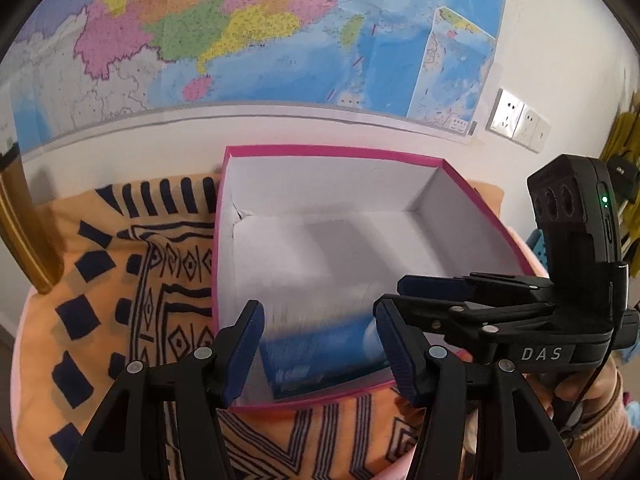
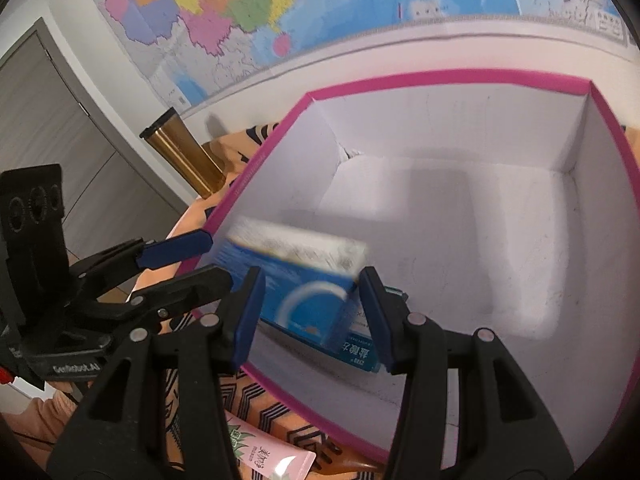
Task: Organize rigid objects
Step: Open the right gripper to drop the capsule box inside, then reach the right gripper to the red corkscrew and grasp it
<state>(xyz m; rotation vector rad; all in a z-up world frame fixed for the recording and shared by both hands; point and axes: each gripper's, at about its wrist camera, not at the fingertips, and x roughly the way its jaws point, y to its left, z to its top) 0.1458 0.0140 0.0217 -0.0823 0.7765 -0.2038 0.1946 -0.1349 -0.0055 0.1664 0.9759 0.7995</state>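
Note:
A pink-rimmed cardboard box [image 1: 320, 152] with a white inside stands open on the patterned cloth; it also shows in the right wrist view [image 2: 440, 78]. A blue and white carton [image 2: 304, 292] is motion-blurred inside the box near its front wall, free between the open jaws of my right gripper [image 2: 310, 312]. The carton shows blurred in the left wrist view [image 1: 316, 356]. My left gripper [image 1: 320, 352] is open and empty over the box's front edge. My right gripper [image 1: 404, 300] reaches in from the right.
An orange cloth [image 1: 100, 280] with dark patterns covers the table. A gold cylinder [image 2: 184, 152] stands left of the box. A pink tube [image 2: 268, 458] lies on the cloth in front of the box. A map [image 1: 240, 32] hangs on the wall.

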